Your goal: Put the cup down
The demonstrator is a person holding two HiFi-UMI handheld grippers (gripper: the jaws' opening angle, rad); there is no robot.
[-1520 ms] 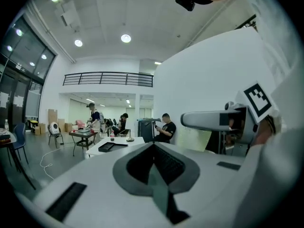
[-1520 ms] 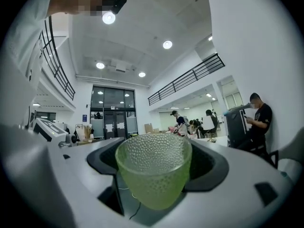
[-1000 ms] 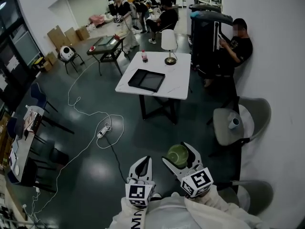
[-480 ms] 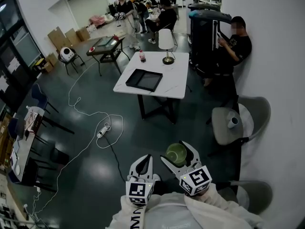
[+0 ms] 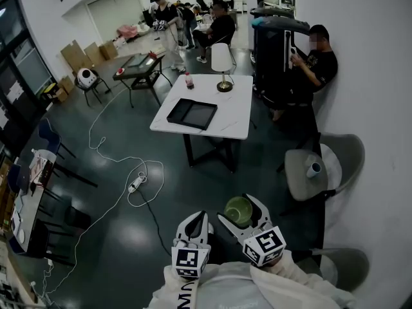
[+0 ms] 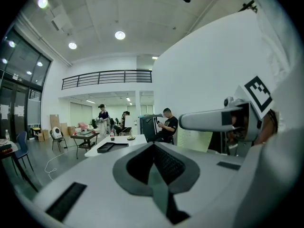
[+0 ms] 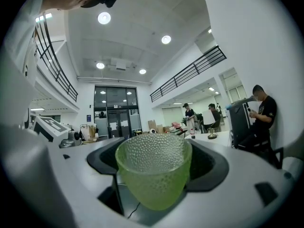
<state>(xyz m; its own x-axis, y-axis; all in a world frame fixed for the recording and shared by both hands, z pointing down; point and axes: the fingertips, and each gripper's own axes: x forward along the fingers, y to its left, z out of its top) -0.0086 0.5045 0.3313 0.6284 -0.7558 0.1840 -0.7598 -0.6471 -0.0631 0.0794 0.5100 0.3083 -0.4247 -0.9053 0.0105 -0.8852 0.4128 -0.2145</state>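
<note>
The right gripper [image 5: 237,206] clasped the pebbled green cup [image 7: 153,175] by its sides; it seemed rigid, breakable glass, its bumps aiding grip. The left gripper [image 6: 153,163] was clenched, empty.

A white table [image 5: 237,111] carries a black tray [image 5: 192,114], a lamp [image 5: 222,62] and a small bottle [image 5: 188,80], while a power strip [image 5: 136,184] lies on the dark floor [image 5: 122,237].

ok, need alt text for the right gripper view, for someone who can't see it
A bumpy green glass cup stands upright, gripped between the two jaws at the centre of the frame. Behind it is a large, high-ceilinged room with round ceiling lights, and a person in black at the right edge.
</note>
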